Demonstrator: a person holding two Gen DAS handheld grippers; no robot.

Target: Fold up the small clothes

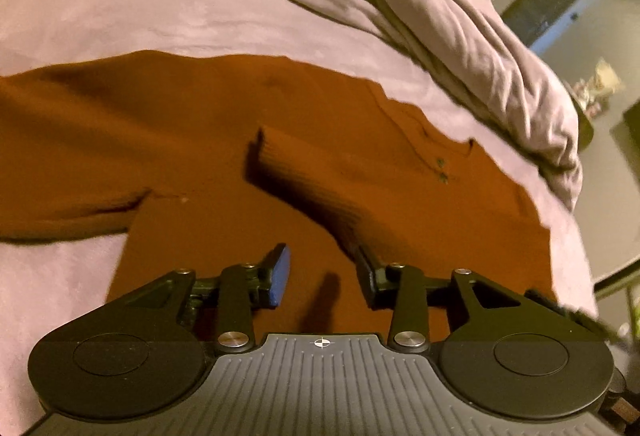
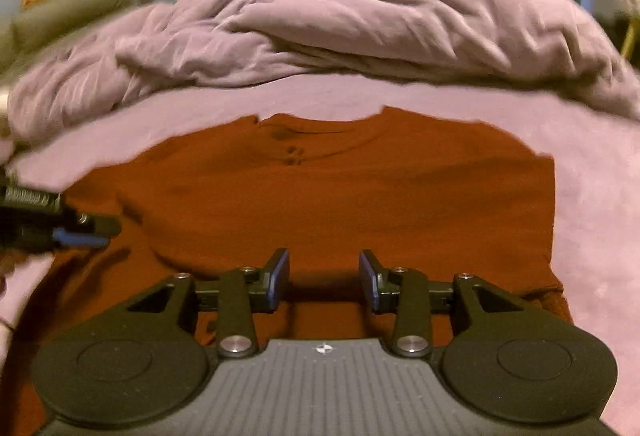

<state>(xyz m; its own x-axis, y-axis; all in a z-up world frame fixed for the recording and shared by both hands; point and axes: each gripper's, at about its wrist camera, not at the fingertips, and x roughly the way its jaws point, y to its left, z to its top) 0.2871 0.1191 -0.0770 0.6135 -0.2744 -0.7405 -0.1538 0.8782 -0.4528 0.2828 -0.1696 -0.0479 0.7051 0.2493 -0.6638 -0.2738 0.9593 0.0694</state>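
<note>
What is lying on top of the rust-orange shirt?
A ribbed sleeve is folded across the rust-orange shirt, which lies on the lilac bed sheet. The fabric under the sleeve is covered.

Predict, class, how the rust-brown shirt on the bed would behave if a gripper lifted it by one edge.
The shirt would probably sag and drape, since it lies flat and follows the sheet. Its folded-over sleeve suggests that loose parts may flop open. The ribbed knit looks grippy rather than slippery, though blur makes that uncertain.
</note>
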